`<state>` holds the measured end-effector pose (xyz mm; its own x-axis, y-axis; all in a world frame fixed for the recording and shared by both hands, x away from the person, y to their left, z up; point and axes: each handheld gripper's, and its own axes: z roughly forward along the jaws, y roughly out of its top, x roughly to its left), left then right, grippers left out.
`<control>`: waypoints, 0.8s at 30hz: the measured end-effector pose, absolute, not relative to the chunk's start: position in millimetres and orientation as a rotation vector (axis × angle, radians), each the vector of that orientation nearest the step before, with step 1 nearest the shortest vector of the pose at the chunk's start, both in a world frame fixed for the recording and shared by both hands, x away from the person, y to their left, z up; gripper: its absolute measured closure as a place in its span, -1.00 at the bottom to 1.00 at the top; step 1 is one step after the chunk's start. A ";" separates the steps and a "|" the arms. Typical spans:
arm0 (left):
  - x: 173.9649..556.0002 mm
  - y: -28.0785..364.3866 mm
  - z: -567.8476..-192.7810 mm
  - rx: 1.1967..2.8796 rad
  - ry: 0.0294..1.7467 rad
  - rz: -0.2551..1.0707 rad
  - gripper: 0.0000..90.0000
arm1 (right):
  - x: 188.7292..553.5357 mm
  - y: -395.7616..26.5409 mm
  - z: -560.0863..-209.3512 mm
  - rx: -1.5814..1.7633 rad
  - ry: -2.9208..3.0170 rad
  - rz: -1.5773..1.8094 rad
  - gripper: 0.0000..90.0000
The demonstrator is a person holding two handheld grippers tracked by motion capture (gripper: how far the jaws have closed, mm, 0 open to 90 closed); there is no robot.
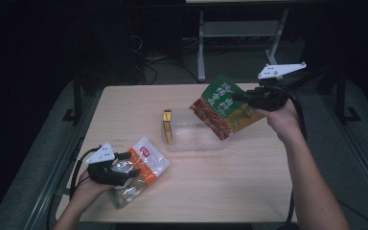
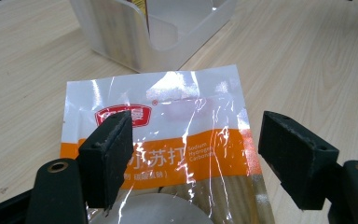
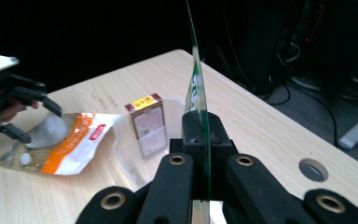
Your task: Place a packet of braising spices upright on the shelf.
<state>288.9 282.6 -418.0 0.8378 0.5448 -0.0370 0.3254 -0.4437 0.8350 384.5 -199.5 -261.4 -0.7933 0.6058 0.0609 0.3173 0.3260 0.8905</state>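
Right hand-held gripper (image 3: 204, 140) pinching green pouch (image 1: 223, 108), seen edge-on | left hand-held gripper (image 2: 196, 154) spread over orange-white bag (image 2: 168, 140), bottom cut off

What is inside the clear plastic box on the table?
A small red and yellow carton stands upright against the left wall of the clear box. The held green packet hangs over its right end and covers that corner, so I cannot tell what is there.
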 end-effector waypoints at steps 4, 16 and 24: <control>288.7 282.4 -418.2 2.074 0.638 0.290 -0.43 | 391.0 -196.6 -265.6 0.883 2.303 1.401 1.00; 288.6 281.2 -419.1 2.095 0.619 0.296 -0.43 | 403.5 -184.0 -271.5 0.968 2.309 1.298 1.00; 287.9 278.8 -420.8 2.110 0.616 0.287 -0.44 | 414.1 -175.6 -276.8 1.001 2.331 1.240 1.00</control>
<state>287.9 278.8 -420.8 0.8494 0.5273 -0.0242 0.3201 -0.4782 0.8178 414.1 -175.6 -276.8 -0.7050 0.7077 0.0456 0.4332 0.3789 0.8178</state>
